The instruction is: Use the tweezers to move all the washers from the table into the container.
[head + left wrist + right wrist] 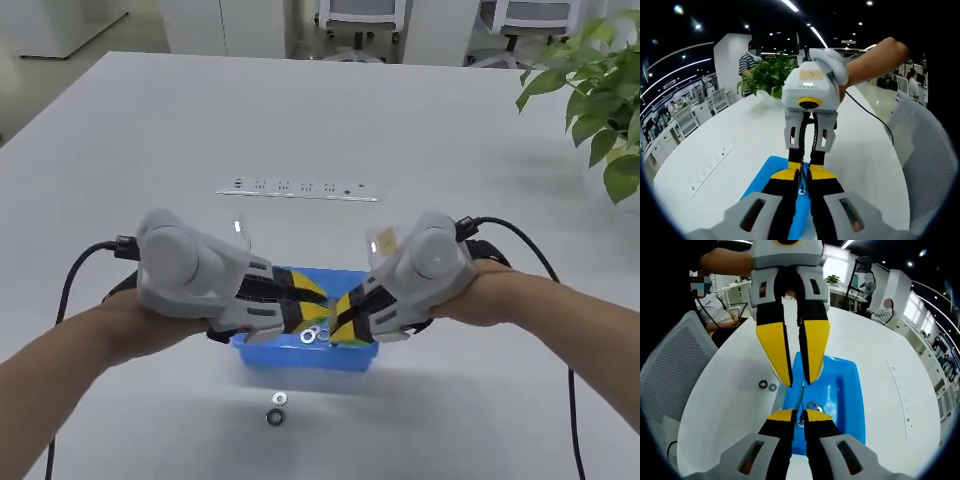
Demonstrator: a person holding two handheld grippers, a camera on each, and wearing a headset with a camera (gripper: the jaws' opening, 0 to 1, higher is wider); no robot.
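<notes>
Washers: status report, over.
Left gripper and right gripper closed on tweezers, tip to tip over blue container. Washers inside; two washers on table beside it. Power strip beyond container, clear of path.

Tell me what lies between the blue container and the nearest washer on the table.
Nothing. In the head view, the stretch of table from the silver washer to the near wall of the blue container is bare.

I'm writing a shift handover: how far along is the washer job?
Done: at least one washer lies in the blue container. In hand: the left gripper and the right gripper meet over the container, shut on the tweezers. I cannot tell whether the tweezers carry a washer. Left: a light washer and a dark washer lie on the table.
</notes>
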